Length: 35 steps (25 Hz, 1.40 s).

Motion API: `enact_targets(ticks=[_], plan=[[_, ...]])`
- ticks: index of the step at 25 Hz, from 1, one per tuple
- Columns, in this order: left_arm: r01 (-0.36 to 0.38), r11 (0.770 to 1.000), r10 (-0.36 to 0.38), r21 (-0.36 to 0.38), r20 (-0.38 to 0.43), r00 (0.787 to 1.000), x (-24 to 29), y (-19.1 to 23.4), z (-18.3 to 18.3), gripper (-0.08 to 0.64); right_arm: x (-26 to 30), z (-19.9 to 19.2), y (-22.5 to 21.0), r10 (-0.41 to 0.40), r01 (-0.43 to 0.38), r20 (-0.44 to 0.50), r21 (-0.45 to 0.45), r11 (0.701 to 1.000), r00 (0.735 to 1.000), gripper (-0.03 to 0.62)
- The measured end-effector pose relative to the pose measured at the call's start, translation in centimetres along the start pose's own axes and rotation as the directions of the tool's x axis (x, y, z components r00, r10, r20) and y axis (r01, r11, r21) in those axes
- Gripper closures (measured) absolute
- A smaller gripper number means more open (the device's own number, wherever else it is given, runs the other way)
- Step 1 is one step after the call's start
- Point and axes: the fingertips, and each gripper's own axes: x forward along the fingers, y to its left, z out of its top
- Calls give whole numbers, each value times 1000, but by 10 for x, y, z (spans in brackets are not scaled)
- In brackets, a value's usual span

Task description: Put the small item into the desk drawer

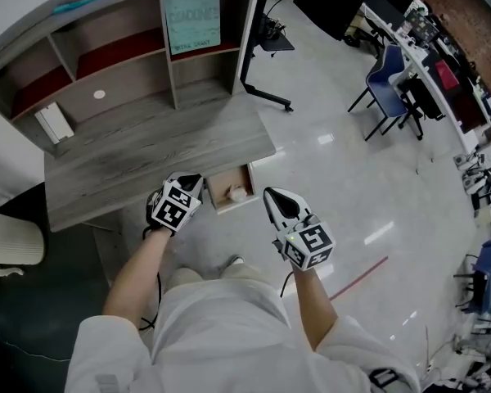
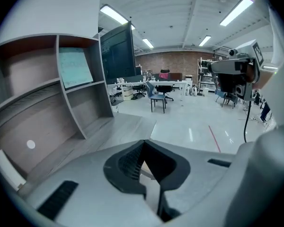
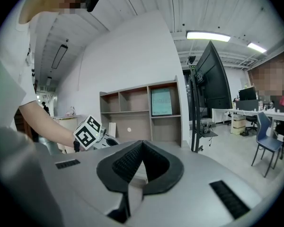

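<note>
The grey wooden desk (image 1: 147, 154) has a small drawer (image 1: 219, 189) pulled open at its front right corner. A small white item (image 1: 238, 193) lies inside the drawer. My left gripper (image 1: 191, 183) hangs just left of the drawer at the desk's front edge, with its jaws shut and nothing between them (image 2: 142, 143). My right gripper (image 1: 276, 196) hovers just right of the drawer over the floor, also shut and empty (image 3: 141, 144). The left gripper's marker cube (image 3: 87, 132) shows in the right gripper view. Neither gripper touches the item.
A shelf hutch (image 1: 168, 56) stands on the back of the desk, with a white box (image 1: 54, 123) on the desktop at its left. A black monitor stand (image 1: 266, 97) rises right of the desk. Blue chairs (image 1: 389, 80) and tables stand across the shiny floor, with a red line (image 1: 360, 277) nearby.
</note>
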Motion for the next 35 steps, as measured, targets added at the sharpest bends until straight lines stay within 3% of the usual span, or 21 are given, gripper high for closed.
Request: enact_targets(ticks=[6,10,17,24,35], plan=[[6,996,0,-84,65,998,-31,8,24,554,2,24,4,0,2,54,-25,1000,999,594],[4,995,6,-100,103,995,-40,16,35,554,9,33,-2,-7,8,58,-23,1000,998,594],[-43,985,76,-168,198,977,-62,35,62,554,12,47,-19,-35,37,64,-30,999,997,594],[-112,987,140,-119,254,957,-83,52,92,554,13,71,-46,-42,48,104,-51,998,994,594],[-170,974,214,-148,371,904,-130,66,123,554,12,85,-71,-60,66,118,-48,997,991,594]])
